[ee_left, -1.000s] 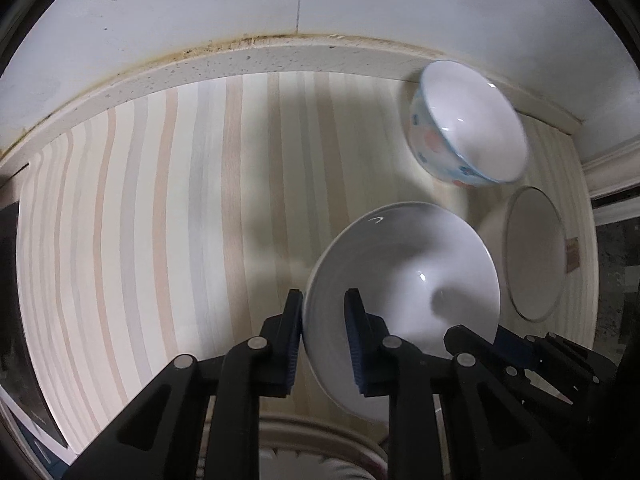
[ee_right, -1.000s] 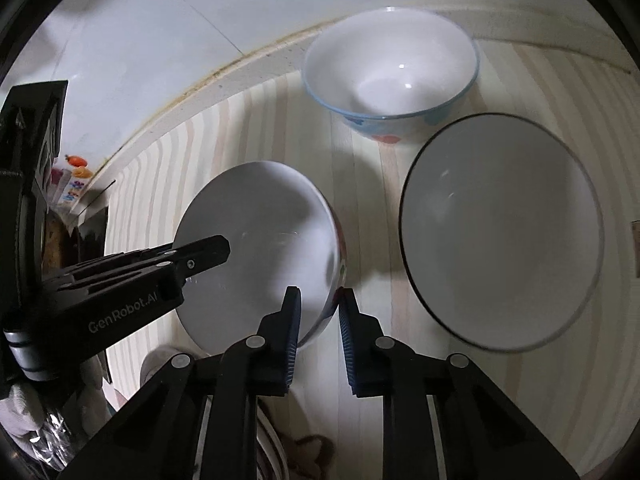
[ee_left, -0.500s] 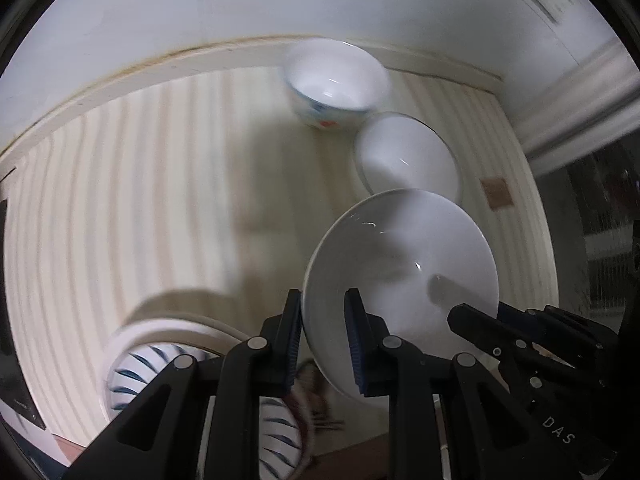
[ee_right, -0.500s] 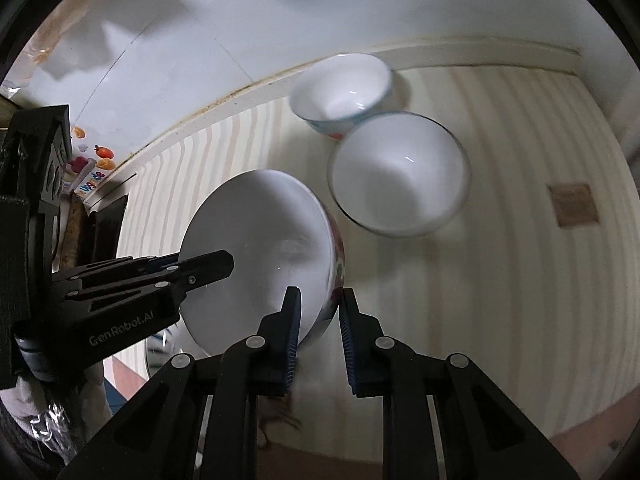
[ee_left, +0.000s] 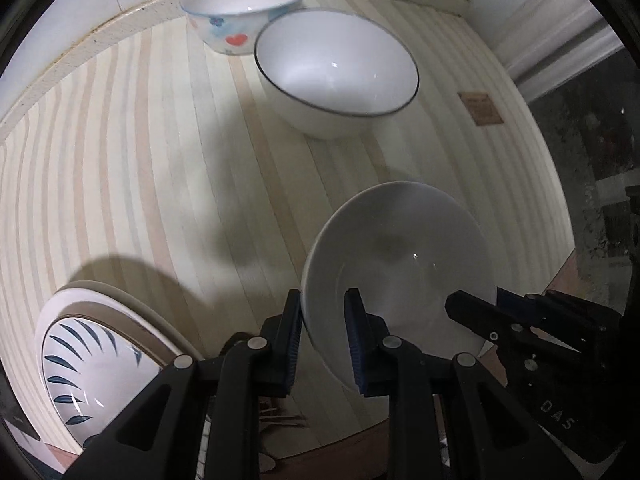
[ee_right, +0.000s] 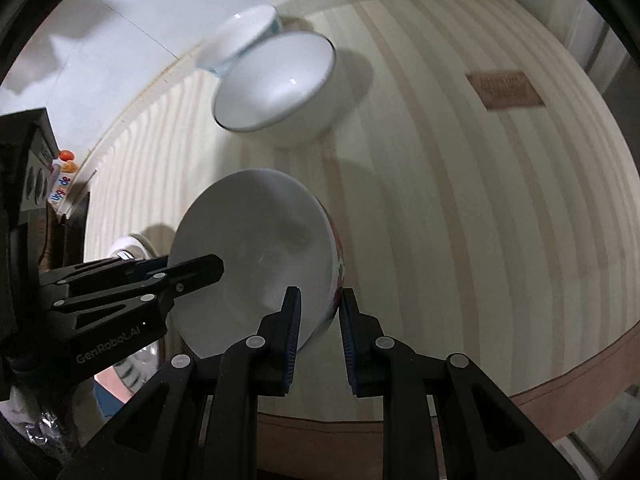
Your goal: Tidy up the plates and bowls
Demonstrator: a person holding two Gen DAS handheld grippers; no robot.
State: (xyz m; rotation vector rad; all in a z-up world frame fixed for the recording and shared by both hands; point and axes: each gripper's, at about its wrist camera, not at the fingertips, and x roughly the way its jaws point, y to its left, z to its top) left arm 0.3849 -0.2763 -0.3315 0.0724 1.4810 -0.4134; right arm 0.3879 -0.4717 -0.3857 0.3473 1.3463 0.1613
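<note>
Two grippers are clamped on one white bowl (ee_left: 400,272), which is held tilted above the striped cloth (ee_left: 160,160). The left gripper (ee_left: 323,336) is closed over the bowl's left rim, one finger outside the wall and one inside; the right gripper (ee_right: 316,328) is closed over the opposite rim in the same way, where a red pattern is seen on the outer wall. Each gripper is seen reaching in from the side in the other's view, both pointed forward and downward over the table. Farther back, a dark-rimmed bowl (ee_left: 336,68) is set on the cloth, just beside a heart-printed bowl (ee_left: 244,8) by the wall. A leaf-patterned plate (ee_left: 96,364) is seen at the near left edge.
</note>
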